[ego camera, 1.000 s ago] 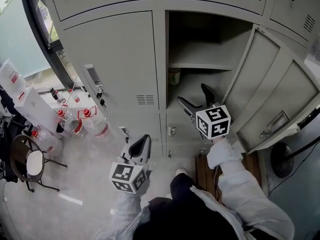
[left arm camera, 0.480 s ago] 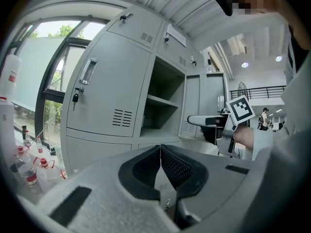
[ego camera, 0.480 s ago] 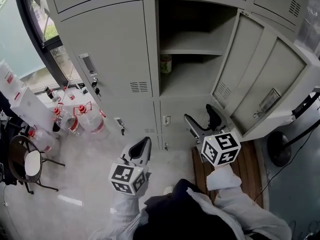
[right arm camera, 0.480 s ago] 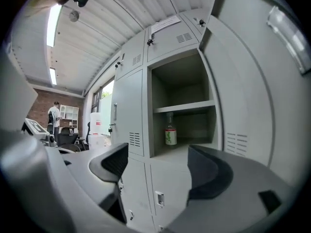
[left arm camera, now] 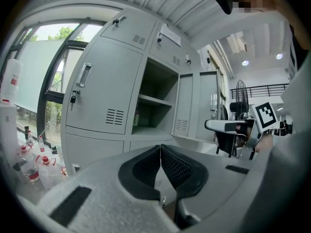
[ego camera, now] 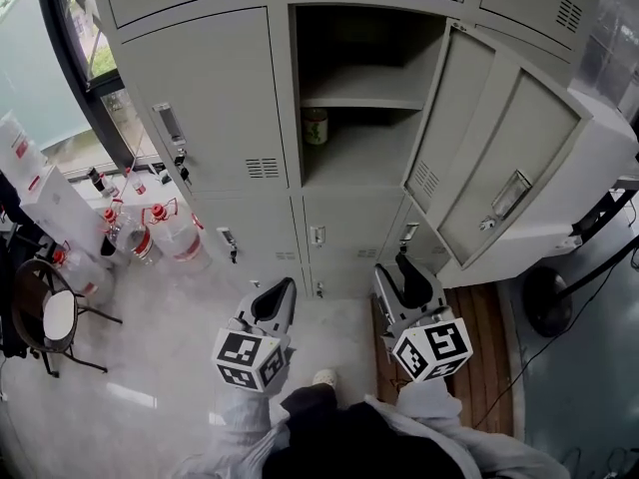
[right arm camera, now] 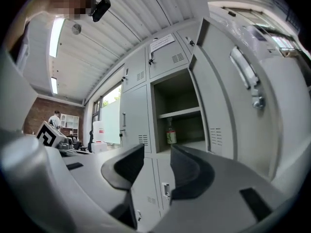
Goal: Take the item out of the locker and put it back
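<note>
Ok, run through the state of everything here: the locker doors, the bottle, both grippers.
Locker door: swung wide open.
Neighbouring door: shut.
Bottle: upright inside the open locker, below the shelf.
Left gripper: jaws shut, empty.
Right gripper: jaws apart, just been closing, nothing between them.

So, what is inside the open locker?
In the locker, one small bottle stands under the shelf, at the left. The shelf top looks bare; its dark back cannot be judged.

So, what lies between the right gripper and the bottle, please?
Only open air, seen in the right gripper view, separates the bottle from the right gripper, whose empty fingers have just been closing.
</note>
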Demonstrator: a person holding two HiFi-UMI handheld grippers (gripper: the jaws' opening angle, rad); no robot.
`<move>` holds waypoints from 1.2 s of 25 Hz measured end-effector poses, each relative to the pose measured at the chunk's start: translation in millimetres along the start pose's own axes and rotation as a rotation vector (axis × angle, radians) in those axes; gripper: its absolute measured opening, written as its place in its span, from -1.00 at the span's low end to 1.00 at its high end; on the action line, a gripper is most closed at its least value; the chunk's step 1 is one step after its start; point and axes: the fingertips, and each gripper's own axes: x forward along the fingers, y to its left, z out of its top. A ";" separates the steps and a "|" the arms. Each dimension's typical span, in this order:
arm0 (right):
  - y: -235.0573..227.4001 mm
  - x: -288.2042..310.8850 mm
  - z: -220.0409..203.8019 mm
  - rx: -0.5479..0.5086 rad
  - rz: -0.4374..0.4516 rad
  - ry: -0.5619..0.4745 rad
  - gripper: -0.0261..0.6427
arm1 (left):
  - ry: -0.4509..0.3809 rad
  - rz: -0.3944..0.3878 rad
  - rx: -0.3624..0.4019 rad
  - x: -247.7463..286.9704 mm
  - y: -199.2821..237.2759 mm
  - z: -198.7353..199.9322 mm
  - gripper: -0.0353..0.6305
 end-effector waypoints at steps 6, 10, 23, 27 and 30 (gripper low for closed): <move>-7.6 -61.4 -2.1 -0.084 -0.072 0.036 -0.73 | -0.006 -0.032 -0.001 -20.3 -44.9 -10.5 -0.87; -6.4 -98.1 -19.7 -0.039 -0.084 0.072 -0.88 | 0.003 -0.058 -0.016 -35.1 -75.7 -23.7 -0.87; 2.3 -161.6 -55.5 0.004 -0.064 0.141 -0.92 | -0.017 0.010 -0.003 -82.7 -112.2 -48.5 -0.87; 4.3 -170.4 -55.9 0.000 -0.067 0.146 -0.92 | -0.024 0.010 -0.003 -91.5 -119.4 -50.1 -0.87; 7.1 -174.6 -54.7 -0.012 -0.066 0.149 -0.92 | -0.034 0.011 -0.004 -96.9 -122.7 -48.5 -0.87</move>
